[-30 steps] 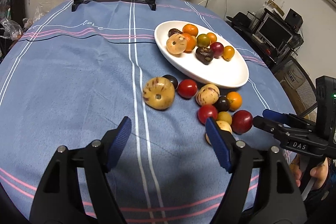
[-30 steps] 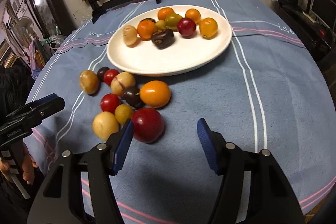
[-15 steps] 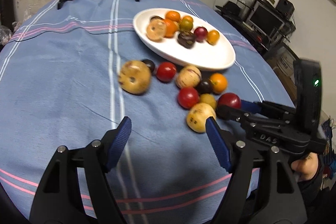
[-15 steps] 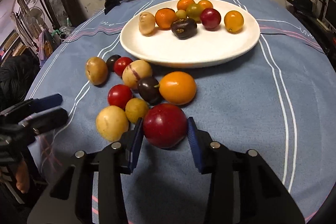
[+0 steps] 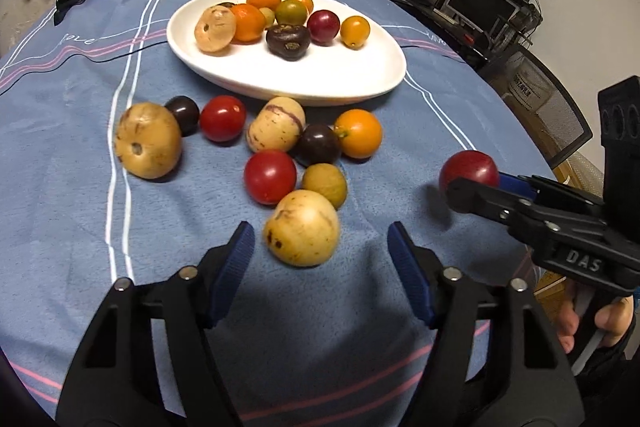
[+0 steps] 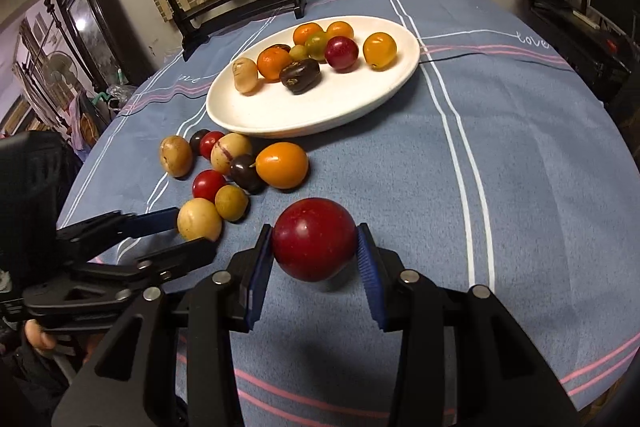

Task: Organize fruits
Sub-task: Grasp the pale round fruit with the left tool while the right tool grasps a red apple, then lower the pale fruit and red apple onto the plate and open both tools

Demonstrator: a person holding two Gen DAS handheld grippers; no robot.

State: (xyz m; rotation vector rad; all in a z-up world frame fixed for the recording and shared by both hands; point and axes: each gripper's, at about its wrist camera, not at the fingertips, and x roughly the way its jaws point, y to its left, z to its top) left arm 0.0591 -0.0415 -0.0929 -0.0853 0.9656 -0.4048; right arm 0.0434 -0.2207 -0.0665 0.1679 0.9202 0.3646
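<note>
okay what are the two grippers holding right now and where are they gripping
The right gripper clamps the dark red plum across its sides. The left gripper, closing, brackets a yellow fruit but grips nothing.

Light is dim and warm, from overhead; your white plate is the brightest surface, no blown glare. Soft shadows pool on the tablecloth toward 6 o'clock, under the fruit. Small highlights sit on the red plum. Focus is sharp centrally. Fisheye bends the edges hard; corners vignette black from 10 to 2 o'clock.
</note>
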